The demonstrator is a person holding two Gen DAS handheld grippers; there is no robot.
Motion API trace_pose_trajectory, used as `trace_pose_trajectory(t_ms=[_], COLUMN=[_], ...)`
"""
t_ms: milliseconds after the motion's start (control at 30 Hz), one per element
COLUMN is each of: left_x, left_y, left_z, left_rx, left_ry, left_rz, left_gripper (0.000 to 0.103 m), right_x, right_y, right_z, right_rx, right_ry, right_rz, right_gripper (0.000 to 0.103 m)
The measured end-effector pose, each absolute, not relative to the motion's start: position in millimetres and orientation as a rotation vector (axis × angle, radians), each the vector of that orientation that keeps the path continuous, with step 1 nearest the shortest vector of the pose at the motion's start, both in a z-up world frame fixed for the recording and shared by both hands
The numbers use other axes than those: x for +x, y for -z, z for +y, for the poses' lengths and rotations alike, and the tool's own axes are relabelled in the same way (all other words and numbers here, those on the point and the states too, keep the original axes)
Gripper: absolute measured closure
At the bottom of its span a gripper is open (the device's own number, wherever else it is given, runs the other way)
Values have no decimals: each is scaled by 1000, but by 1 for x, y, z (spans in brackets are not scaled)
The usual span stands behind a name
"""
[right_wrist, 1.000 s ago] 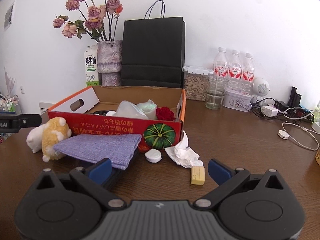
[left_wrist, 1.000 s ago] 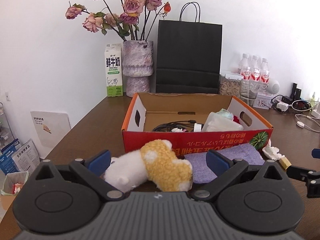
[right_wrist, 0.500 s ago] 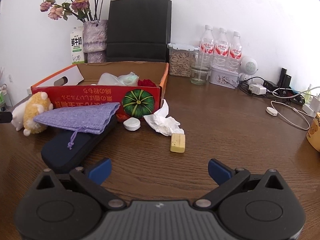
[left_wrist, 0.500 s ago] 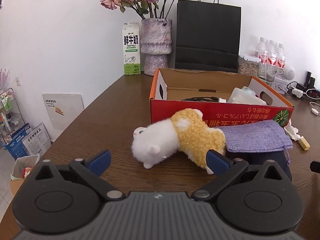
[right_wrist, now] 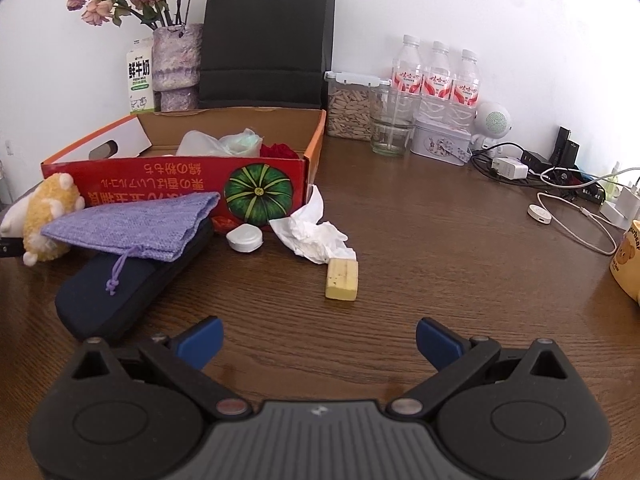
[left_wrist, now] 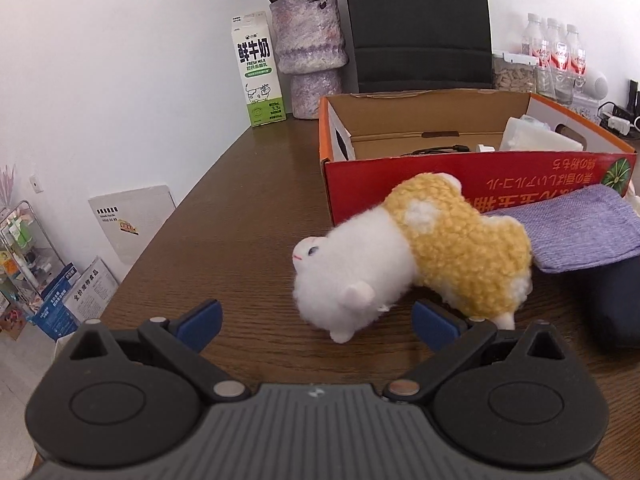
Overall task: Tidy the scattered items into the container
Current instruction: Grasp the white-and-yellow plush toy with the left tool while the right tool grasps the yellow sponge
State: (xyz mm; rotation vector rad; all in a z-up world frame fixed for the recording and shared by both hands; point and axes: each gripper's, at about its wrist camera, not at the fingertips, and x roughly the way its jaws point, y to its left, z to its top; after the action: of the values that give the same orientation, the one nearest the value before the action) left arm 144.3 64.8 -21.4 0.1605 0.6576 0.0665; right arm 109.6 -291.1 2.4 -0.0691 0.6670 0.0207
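A white and yellow plush toy [left_wrist: 408, 256] lies on the table in front of the red cardboard box [left_wrist: 472, 176]. My left gripper [left_wrist: 316, 322] is open just short of the plush, nothing between its blue fingers. A purple cloth pouch [right_wrist: 136, 224] rests on a dark blue case [right_wrist: 120, 292]. Before the box [right_wrist: 180, 180] lie a small white round case [right_wrist: 245, 238], a crumpled tissue [right_wrist: 312, 232] and a yellow block [right_wrist: 342, 280]. My right gripper [right_wrist: 318, 340] is open above bare table, short of the block. The box holds a plastic bag, a cable and a red item.
Behind the box stand a milk carton [left_wrist: 258, 72], a vase of dried roses [left_wrist: 308, 52] and a black paper bag [right_wrist: 266, 40]. Water bottles [right_wrist: 436, 76], a glass, a jar and cables [right_wrist: 560, 184] crowd the back right. A yellow mug [right_wrist: 628, 260] is at the right edge.
Both grippers have pulled back and risen from the box. The plush, once between the left fingers, now lies ahead of them. More table and the dark case show in the right view.
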Motion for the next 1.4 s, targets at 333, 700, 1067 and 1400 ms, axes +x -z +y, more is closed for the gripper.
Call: trace_pose_trajectory(t_ms=[333, 700, 1067, 1400], left_x=[160, 142, 114, 101], left_y=[31, 31, 26, 19], left_z=[68, 61, 65, 62], left_rx=[282, 238, 112, 97], left_ry=[97, 74, -25, -46], left_rz=[595, 590, 581, 542], left_gripper=[2, 48, 51, 56], right_x=[122, 151, 160, 138], right_y=[1, 0, 4, -4], right_z=[-288, -299, -307, -308], right_rx=[-87, -88, -18, -3], right_ry=[-5, 4, -52, -61], right_rz=[690, 682, 680, 625], right_gripper=[0, 16, 83, 84])
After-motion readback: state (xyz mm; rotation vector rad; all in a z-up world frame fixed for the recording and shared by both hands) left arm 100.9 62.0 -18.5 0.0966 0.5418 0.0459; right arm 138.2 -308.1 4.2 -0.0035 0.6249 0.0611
